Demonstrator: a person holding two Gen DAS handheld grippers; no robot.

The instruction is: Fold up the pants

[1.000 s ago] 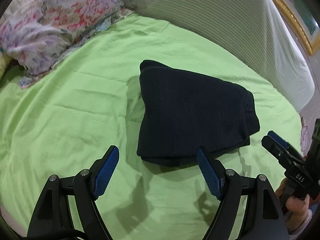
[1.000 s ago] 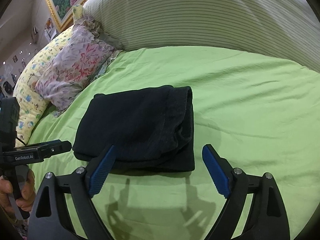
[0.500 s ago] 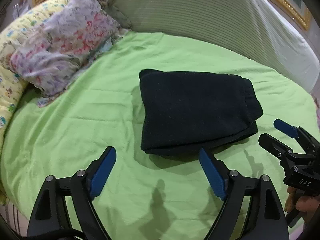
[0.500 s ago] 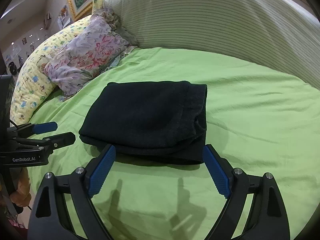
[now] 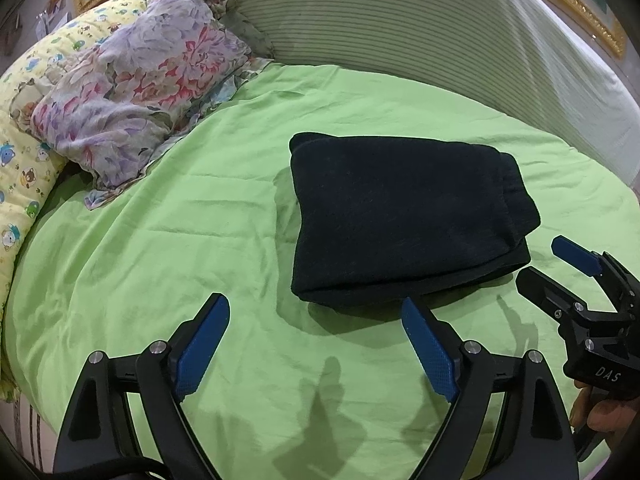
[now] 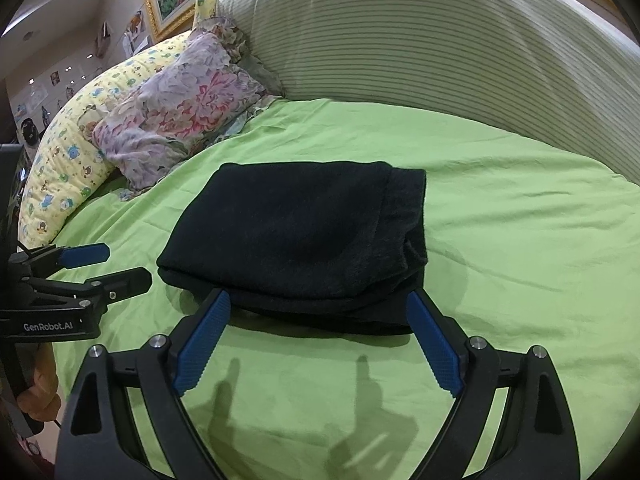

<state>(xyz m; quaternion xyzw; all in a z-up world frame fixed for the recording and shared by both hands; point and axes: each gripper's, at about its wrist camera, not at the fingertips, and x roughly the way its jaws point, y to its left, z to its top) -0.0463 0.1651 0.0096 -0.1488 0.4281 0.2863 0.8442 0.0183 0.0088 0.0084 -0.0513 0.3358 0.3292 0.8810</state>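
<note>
The pants point(image 5: 404, 216) lie folded into a dark stack at the centre of the frame on the green sheet point(image 5: 200, 240). The left gripper point(image 5: 316, 320) hangs spread and empty at the lower edge. The right gripper point(image 6: 318, 316) is likewise spread, holding nothing, just short of the stack's near edge. A floral pillow point(image 5: 136, 96) sits upper left.
</note>
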